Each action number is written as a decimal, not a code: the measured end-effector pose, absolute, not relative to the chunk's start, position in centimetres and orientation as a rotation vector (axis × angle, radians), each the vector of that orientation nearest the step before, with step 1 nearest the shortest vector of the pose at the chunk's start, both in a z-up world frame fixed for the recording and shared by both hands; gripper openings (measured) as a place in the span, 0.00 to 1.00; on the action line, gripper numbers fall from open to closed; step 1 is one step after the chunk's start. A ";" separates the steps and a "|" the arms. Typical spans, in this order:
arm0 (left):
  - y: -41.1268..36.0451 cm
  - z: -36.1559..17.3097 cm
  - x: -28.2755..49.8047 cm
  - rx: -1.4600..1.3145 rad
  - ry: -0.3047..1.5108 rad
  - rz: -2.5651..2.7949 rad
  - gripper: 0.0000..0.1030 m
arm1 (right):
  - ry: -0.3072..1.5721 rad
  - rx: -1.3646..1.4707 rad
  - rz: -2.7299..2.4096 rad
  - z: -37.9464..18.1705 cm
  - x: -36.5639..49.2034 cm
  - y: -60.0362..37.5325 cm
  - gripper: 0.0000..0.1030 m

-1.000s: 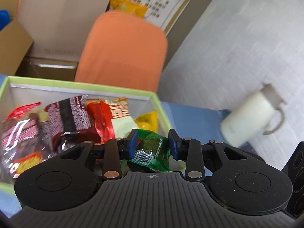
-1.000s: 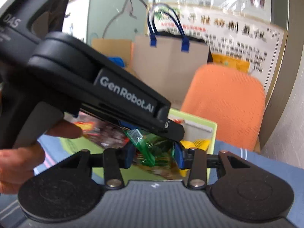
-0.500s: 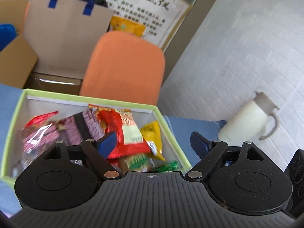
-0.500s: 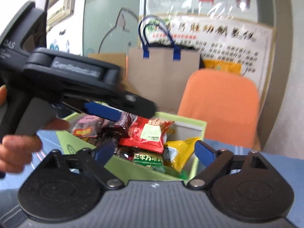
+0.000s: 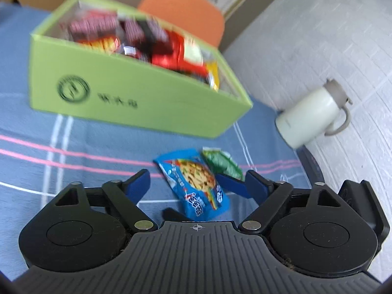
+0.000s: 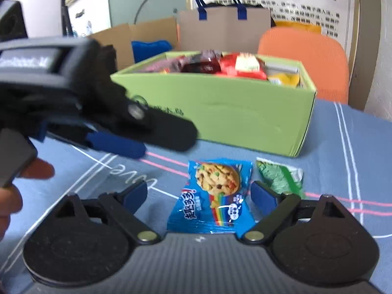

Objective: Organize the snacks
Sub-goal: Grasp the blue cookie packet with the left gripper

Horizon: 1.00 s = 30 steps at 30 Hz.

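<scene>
Mostly done: lime-green cardboard box (image 6: 220,112) full of packets, blue cookie packet (image 6: 215,196) and green packet (image 6: 281,177) left on worktop (jaws both released, left closing, packet between, untouched).

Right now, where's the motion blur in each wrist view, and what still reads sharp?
Left wrist: green box and its snacks smeared; blue cookie packet fairly sharp.
Right wrist: left gripper passing through is blurred; cookie packet crisp, box softer.
Fisheye bends both views' edges.

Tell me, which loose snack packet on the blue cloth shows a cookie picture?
The blue foil packet; the green packet beside it shows none.
</scene>
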State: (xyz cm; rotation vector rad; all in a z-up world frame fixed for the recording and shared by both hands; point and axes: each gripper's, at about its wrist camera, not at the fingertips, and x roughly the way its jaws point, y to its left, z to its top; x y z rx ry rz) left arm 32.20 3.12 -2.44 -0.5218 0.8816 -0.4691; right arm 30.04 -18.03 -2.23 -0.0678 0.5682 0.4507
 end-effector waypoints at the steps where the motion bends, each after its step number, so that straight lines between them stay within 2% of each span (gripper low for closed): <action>1: 2.8 -2.8 33.0 -0.520 0.909 -0.481 0.61 | 0.589 -0.057 0.447 -2.6 30.2 -18.0 0.88; 2: 2.4 -3.0 33.6 -0.507 0.941 -0.467 0.53 | 0.605 -0.050 0.443 -2.9 30.3 -18.0 0.88; 5: 1.4 -3.4 34.4 -0.441 0.971 -0.448 0.51 | 0.598 -0.075 0.425 -3.2 29.7 -17.6 0.88; 15: -0.6 -3.7 34.4 -0.377 0.967 -0.435 0.54 | 0.563 -0.096 0.427 -3.9 29.2 -17.6 0.90; 20: -1.4 -3.7 34.1 -0.344 0.956 -0.417 0.59 | 0.554 -0.014 0.457 -3.9 29.4 -19.0 0.90; 25: -1.4 -3.7 34.2 -0.347 0.956 -0.417 0.59 | 0.552 0.003 0.462 -3.8 29.6 -19.3 0.90; 30: -1.4 -3.7 34.3 -0.339 0.957 -0.427 0.61 | 0.558 -0.031 0.436 -3.7 29.4 -18.7 0.87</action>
